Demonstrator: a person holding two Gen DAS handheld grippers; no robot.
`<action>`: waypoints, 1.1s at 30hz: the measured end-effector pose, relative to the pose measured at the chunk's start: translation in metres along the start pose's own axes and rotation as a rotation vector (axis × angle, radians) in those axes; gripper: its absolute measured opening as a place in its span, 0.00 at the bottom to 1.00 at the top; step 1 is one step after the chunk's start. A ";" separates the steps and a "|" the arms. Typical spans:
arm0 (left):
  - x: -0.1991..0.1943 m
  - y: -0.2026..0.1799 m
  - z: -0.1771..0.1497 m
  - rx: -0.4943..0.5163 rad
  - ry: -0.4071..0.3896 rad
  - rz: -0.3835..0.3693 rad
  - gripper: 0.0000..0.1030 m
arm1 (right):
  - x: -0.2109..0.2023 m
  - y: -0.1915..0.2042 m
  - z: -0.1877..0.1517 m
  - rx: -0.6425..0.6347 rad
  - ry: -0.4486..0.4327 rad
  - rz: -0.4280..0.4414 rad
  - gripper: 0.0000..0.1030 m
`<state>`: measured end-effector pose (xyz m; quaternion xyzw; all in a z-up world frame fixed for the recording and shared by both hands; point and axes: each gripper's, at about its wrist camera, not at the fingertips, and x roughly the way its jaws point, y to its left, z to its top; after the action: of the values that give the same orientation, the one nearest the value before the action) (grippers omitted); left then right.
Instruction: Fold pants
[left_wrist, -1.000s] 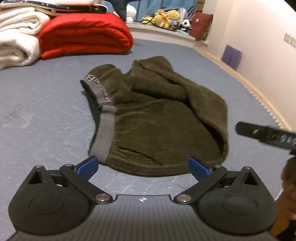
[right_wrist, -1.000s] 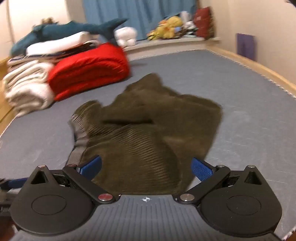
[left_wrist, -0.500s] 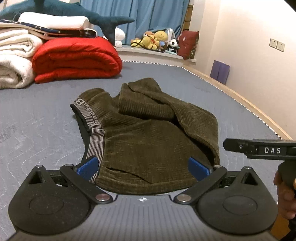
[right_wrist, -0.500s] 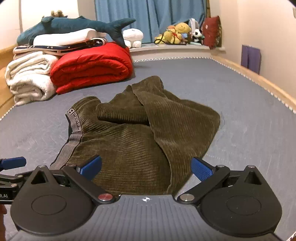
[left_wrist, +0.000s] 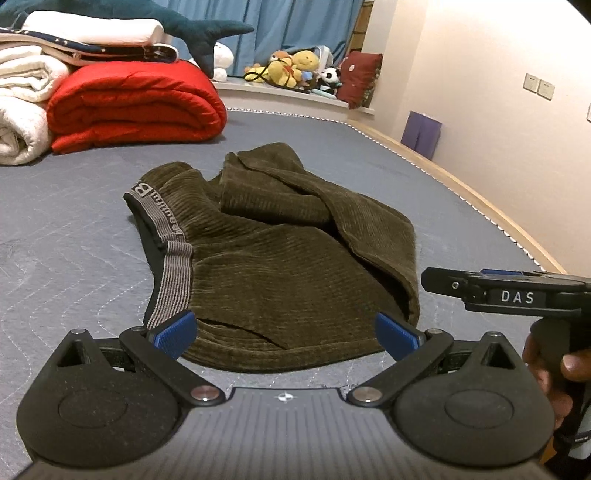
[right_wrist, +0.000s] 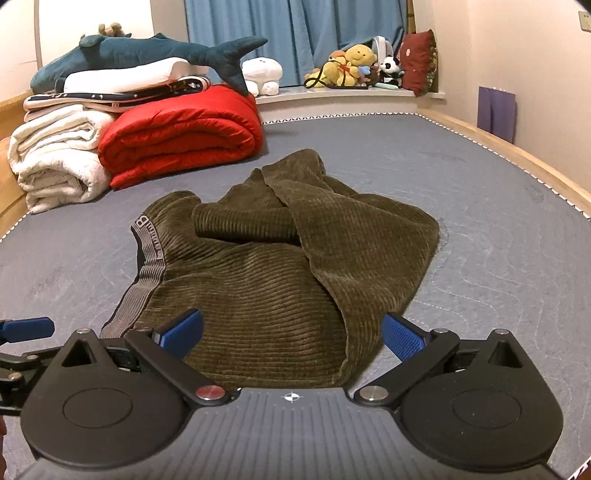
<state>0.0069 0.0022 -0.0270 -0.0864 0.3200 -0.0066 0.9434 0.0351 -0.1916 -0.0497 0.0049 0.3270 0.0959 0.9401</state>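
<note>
Olive corduroy pants (left_wrist: 280, 258) lie crumpled on the grey-blue bed (left_wrist: 66, 258), with a grey striped waistband (left_wrist: 166, 236) on their left side. They also show in the right wrist view (right_wrist: 280, 280). My left gripper (left_wrist: 284, 332) is open and empty, just short of the pants' near hem. My right gripper (right_wrist: 291, 332) is open and empty over the near edge of the pants. In the left wrist view the right gripper (left_wrist: 517, 295) shows from the side, at the right of the pants.
A rolled red quilt (right_wrist: 181, 133), white folded blankets (right_wrist: 59, 158) and a shark plush (right_wrist: 147, 51) are stacked at the far left. Stuffed toys (right_wrist: 351, 66) sit on the window ledge. A wooden bed edge (right_wrist: 517, 155) runs along the right.
Both grippers have tilted up and levelled, so the room's far end shows more. The right gripper has come up level beside the left one. Both stay open.
</note>
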 end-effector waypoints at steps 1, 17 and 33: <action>0.000 0.000 -0.001 0.002 -0.003 0.002 1.00 | 0.000 0.000 0.000 0.000 0.000 0.000 0.99; 0.013 0.011 -0.003 -0.027 0.074 0.082 1.00 | 0.009 0.002 -0.003 -0.015 0.066 0.049 0.99; 0.016 0.007 -0.006 -0.018 0.083 0.090 1.00 | 0.008 0.005 -0.004 -0.053 0.055 0.002 0.98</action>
<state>0.0163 0.0071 -0.0424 -0.0803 0.3627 0.0354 0.9278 0.0381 -0.1853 -0.0574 -0.0221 0.3501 0.1056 0.9305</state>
